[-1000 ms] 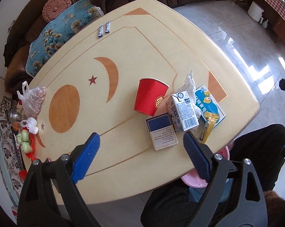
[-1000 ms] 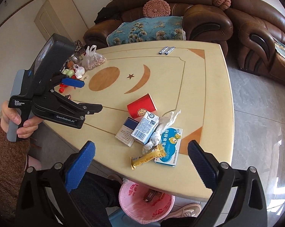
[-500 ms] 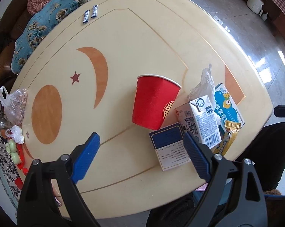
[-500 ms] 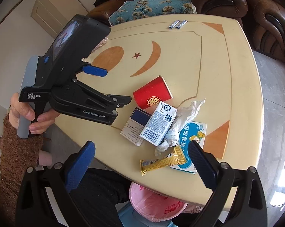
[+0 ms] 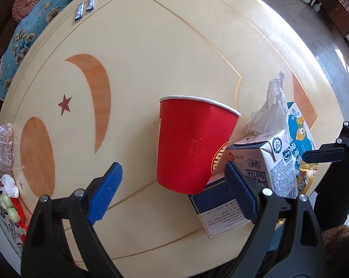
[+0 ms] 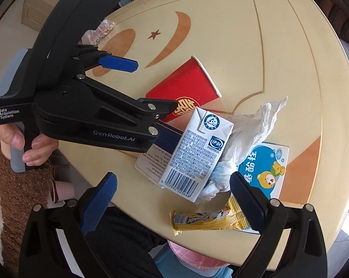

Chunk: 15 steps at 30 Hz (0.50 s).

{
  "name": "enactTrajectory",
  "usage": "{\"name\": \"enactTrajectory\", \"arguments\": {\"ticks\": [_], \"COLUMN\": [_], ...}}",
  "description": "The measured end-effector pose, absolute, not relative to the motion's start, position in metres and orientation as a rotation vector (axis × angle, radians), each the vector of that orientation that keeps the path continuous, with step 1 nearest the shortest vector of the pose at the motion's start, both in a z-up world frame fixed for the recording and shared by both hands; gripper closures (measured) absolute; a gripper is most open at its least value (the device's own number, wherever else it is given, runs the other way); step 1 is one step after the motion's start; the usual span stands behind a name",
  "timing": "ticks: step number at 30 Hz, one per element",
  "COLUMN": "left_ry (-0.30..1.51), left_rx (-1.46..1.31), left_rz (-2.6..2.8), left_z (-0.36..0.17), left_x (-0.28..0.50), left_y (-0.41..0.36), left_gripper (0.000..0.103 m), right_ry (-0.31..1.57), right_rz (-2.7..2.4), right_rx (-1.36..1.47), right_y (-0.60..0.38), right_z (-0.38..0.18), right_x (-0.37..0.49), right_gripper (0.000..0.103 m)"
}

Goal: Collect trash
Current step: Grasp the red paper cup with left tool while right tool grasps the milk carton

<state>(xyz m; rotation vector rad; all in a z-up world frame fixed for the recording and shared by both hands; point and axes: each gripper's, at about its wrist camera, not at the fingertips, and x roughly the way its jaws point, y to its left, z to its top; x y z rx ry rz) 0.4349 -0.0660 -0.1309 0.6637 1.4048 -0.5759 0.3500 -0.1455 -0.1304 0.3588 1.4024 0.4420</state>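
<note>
A red paper cup [image 5: 193, 146] lies on its side on the cream table [image 5: 151, 46]. My left gripper [image 5: 174, 185] hangs open just above it, its blue pads either side of the cup's base. Against the cup lean a white milk carton [image 6: 197, 153] and a blue-and-white pack [image 6: 156, 153]. A crumpled tissue [image 6: 248, 134], a blue cartoon box [image 6: 264, 166] and a yellow wrapper [image 6: 207, 220] lie to the right. My right gripper [image 6: 172, 197] is open above the carton's near end and touches nothing. The left gripper [image 6: 157, 84] is seen from the side there.
A pink bin [image 6: 197, 259] stands under the table's near edge. Two small sachets [image 5: 85, 7] lie at the far side. A plastic bag of nuts [image 5: 3, 143] and small items sit at the left edge. A person's hand [image 6: 23, 143] holds the left gripper.
Both grippers have sunk toward the table. The left one now sits over the red cup, the right one over the carton pile. Both stay open.
</note>
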Motion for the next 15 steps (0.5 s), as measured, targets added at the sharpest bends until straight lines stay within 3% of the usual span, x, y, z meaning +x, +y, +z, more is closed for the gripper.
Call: {"name": "enactTrajectory", "arguments": {"ticks": [4,12,15], "left_ry": [1.413,1.431,1.438], "left_rx": [0.657,0.645,0.63], "left_rz": [-0.591,-0.627,-0.624], "left_z": [-0.139,-0.149,-0.152], "left_x": [0.441,0.446,0.448], "left_y": [-0.07,-0.078,-0.078], "left_gripper": [0.016,0.016,0.016], "right_ry": [1.425,1.421,1.423], "right_rz": [0.445,0.429,0.405], "right_rx": [0.37,0.322,0.311], "right_y": [-0.143,-0.138,-0.138], "right_z": [-0.144,-0.148,-0.15], "right_x": [0.355,0.362,0.367], "right_gripper": [0.021,0.03,0.041]}}
